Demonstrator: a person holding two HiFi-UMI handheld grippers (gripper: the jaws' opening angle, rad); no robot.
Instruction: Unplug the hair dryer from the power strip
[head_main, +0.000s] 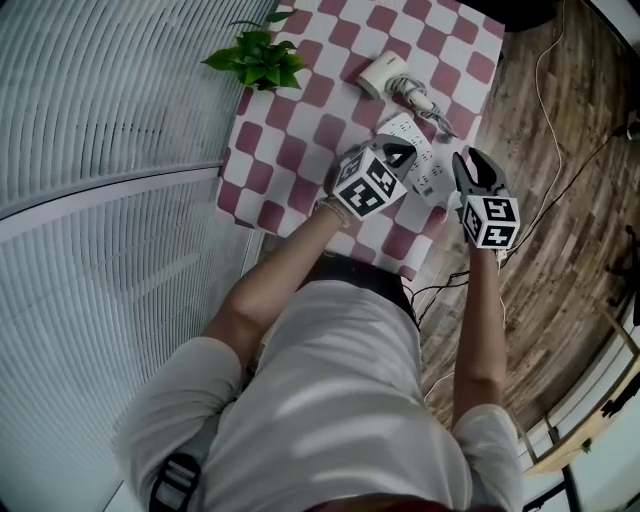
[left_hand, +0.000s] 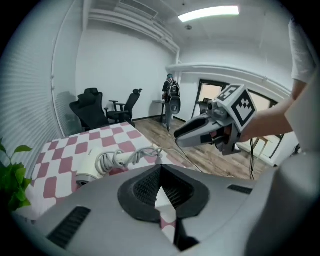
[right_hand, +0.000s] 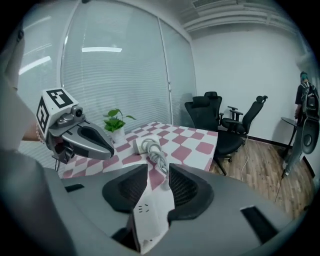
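A white hair dryer (head_main: 382, 72) lies at the far side of the checkered table (head_main: 290, 150), its grey cord (head_main: 425, 105) bundled and trailing toward a white power strip (head_main: 432, 176). I cannot tell whether the plug sits in a socket. My left gripper (head_main: 400, 153) hovers over the strip's near-left end, shut with nothing between the jaws (left_hand: 160, 170). Held above the strip's right side, my right gripper (head_main: 470, 165) is open, and the strip (right_hand: 152, 215) shows below the gap between its jaws (right_hand: 158, 172). Each gripper also shows in the other's view: the right gripper (left_hand: 200, 131) and the left gripper (right_hand: 85, 141).
A potted green plant (head_main: 258, 58) stands at the table's far-left corner. Window blinds (head_main: 100, 150) run along the left. Thin cables (head_main: 560, 120) cross the wooden floor on the right. Black office chairs (right_hand: 212, 117) stand beyond the table.
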